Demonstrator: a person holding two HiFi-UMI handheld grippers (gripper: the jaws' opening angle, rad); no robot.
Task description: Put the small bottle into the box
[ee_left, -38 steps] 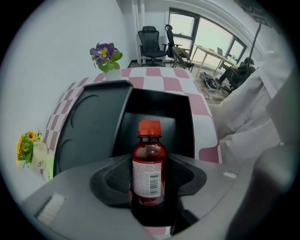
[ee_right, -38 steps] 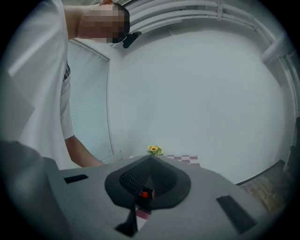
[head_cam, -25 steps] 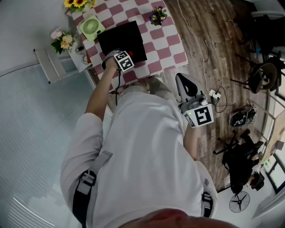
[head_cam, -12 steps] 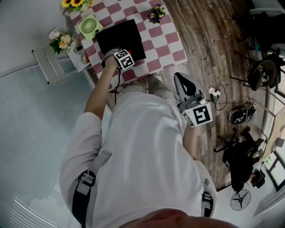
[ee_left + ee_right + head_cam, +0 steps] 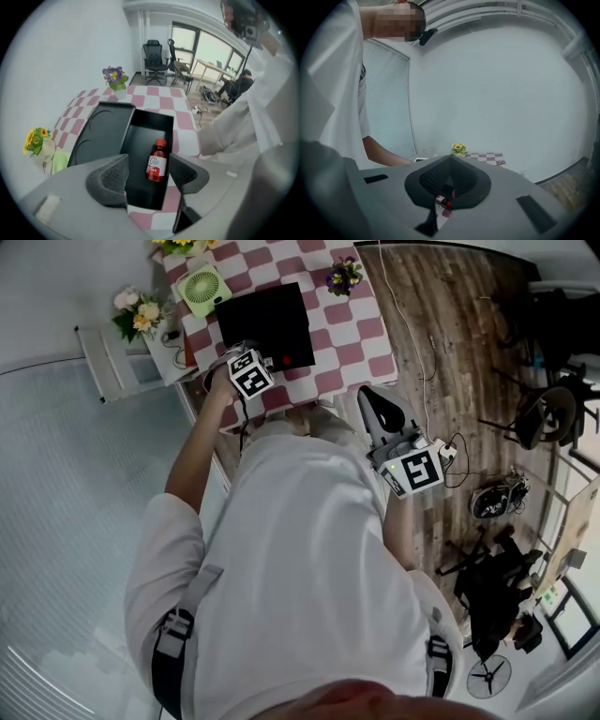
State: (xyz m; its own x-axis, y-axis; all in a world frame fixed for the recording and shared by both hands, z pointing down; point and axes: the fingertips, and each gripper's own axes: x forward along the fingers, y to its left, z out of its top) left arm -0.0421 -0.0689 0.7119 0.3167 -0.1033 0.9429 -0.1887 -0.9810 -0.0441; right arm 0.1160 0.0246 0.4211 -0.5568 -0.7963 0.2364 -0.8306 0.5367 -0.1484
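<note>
The right tool (image 5: 451,161) is held beside the torso, with its 2 jaws closed together on nothing. The left tool (image 5: 147,166) has been raised above the box (image 5: 140,140). Its jaws have just been opening and now stand wide, with nothing gripped. The small bottle (image 5: 157,161) lies inside the box on the checkered tabletop (image 5: 187,122).

Checked table (image 5: 361,329) on a wooden floor (image 5: 450,343)
Green fan (image 5: 203,287) beside sunflowers (image 5: 33,140) at one corner, purple flowers (image 5: 344,277) at another; a bouquet (image 5: 139,313) stands off the table, a power strip (image 5: 448,452) lies on the floor.
</note>
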